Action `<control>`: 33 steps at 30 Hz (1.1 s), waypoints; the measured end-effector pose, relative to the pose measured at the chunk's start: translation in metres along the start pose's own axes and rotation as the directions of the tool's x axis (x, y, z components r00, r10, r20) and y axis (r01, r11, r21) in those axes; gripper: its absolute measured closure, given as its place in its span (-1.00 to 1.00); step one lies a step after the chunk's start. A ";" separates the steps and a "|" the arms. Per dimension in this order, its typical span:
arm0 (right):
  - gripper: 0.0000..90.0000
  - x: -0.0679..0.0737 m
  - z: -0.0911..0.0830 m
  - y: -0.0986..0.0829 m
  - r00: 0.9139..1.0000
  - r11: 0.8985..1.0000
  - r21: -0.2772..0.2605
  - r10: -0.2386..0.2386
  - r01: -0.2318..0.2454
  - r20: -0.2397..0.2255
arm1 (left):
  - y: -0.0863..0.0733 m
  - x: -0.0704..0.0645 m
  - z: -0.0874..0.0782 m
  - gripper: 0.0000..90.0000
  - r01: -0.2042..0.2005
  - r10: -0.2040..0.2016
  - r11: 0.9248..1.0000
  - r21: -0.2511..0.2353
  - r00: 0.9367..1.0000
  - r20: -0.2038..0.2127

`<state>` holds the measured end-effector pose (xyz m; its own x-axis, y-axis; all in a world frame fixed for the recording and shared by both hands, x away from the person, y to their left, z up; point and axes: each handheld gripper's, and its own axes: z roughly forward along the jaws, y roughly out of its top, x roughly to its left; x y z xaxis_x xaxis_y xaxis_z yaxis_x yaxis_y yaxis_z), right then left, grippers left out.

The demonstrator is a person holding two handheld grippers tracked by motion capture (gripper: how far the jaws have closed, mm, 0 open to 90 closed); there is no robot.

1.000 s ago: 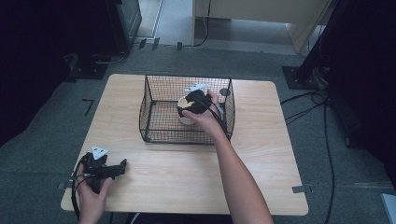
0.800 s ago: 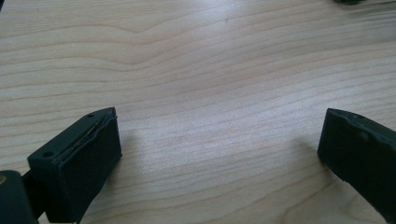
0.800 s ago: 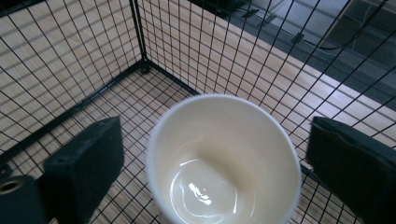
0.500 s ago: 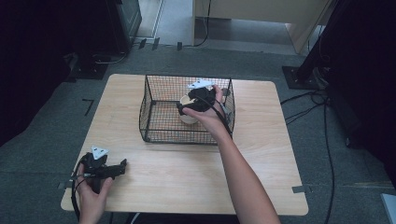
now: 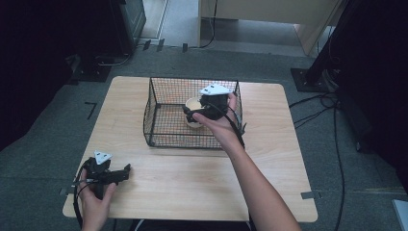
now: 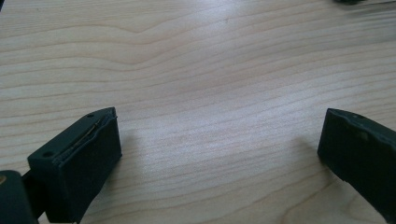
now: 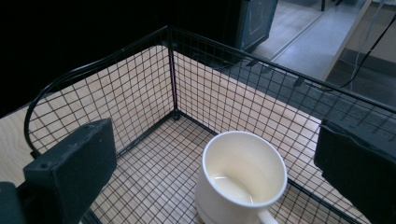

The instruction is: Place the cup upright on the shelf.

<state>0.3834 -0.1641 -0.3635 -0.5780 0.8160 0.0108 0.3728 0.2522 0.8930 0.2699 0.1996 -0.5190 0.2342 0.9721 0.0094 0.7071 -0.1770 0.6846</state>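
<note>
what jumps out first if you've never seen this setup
The black wire basket in the middle of the wooden table, with a cream mug standing upright inside it. The right gripper hangs open just above the mug, while the left gripper rests open near the table's front left corner.

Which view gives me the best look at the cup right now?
The right gripper view: the cup stands upright and empty on the basket floor, seen close. In the high view the right gripper partly hides it.
</note>
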 end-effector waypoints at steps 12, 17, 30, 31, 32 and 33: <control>-1.00 -0.010 -0.040 -0.026 0.998 0.997 -0.048 0.062 -0.061 0.012 | 0.000 0.000 0.000 -1.00 0.000 0.000 1.000 -0.001 1.000 0.000; -1.00 -0.011 -0.056 -0.036 0.999 0.996 -0.075 0.050 -0.049 0.013 | 0.000 0.000 0.000 -1.00 0.000 0.000 1.000 0.000 1.000 0.000; -1.00 -0.024 -0.088 -0.074 0.998 0.995 -0.092 0.047 -0.044 0.031 | 0.000 0.000 0.000 -1.00 0.000 0.000 1.000 0.000 1.000 0.000; -1.00 -0.026 -0.090 -0.077 0.998 0.995 -0.091 0.049 -0.045 0.035 | 0.000 0.000 0.000 -1.00 0.001 -0.001 1.000 -0.001 1.000 0.000; -1.00 -0.029 -0.093 -0.082 0.998 0.995 -0.088 0.053 -0.049 0.038 | 0.000 0.000 0.000 -1.00 0.001 -0.001 1.000 -0.001 1.000 0.000; -1.00 -0.031 -0.095 -0.085 0.998 0.995 -0.089 0.059 -0.055 0.039 | 0.000 0.000 0.000 -1.00 0.000 0.000 1.000 -0.001 1.000 0.000</control>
<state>0.3001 -0.2601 -0.3972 -0.5266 0.8489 0.0457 0.3381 0.1597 0.9275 0.2699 0.1996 -0.5190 0.2344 0.9721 0.0096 0.7066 -0.1772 0.6851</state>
